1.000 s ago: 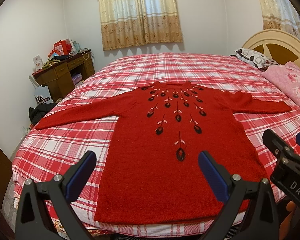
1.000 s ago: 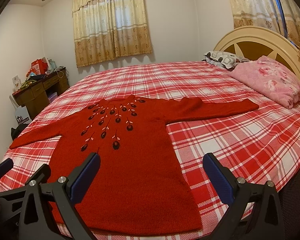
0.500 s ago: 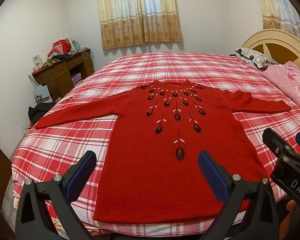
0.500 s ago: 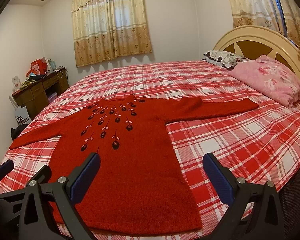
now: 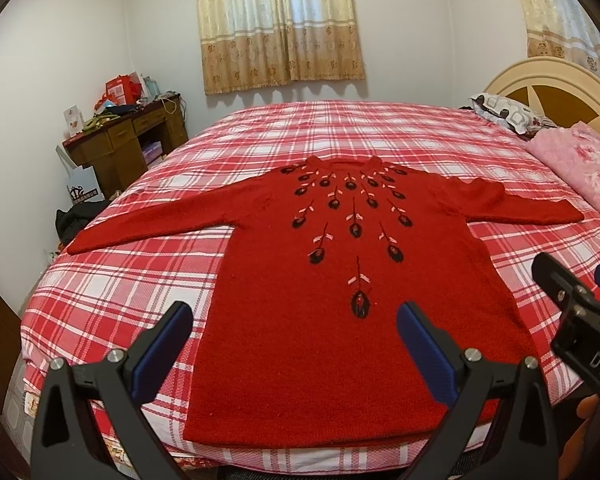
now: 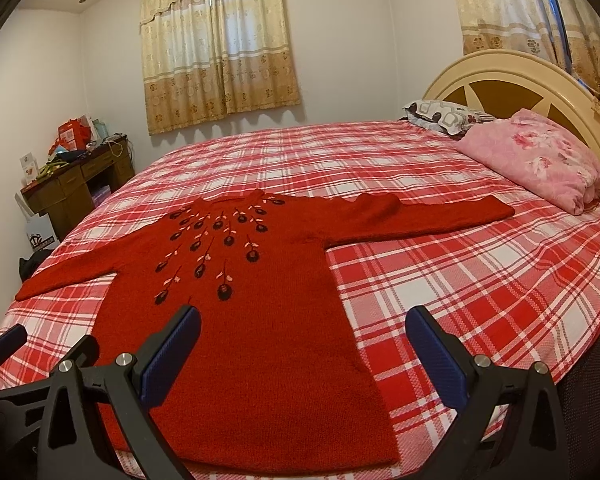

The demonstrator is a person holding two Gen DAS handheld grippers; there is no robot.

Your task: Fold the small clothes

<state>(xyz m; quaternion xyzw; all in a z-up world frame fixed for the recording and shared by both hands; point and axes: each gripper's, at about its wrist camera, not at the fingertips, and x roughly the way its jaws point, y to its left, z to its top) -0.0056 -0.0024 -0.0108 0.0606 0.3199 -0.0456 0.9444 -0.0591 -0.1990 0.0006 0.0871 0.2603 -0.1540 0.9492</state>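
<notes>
A red knitted sweater (image 5: 340,320) (image 6: 260,340) with dark embroidered flowers lies flat and face up on the red plaid bed (image 5: 120,288) (image 6: 480,280), both sleeves spread out sideways, hem at the near edge. My left gripper (image 5: 294,332) hangs open above the hem, holding nothing. My right gripper (image 6: 302,338) is open too, over the hem's right part and the bedspread, also holding nothing. The right gripper's body (image 5: 572,304) shows at the right edge of the left wrist view; the left gripper's finger (image 6: 8,338) shows at the right wrist view's left edge.
A pink floral quilt (image 6: 540,160) and a patterned pillow (image 6: 440,114) lie by the cream headboard (image 6: 512,80) at right. A cluttered wooden desk (image 5: 128,140) stands by the left wall, with a white bag (image 5: 83,188) and dark clothing on the floor beside it.
Both grippers have stayed nearly still, with only a slight drift of the views. The sweater has not moved.
</notes>
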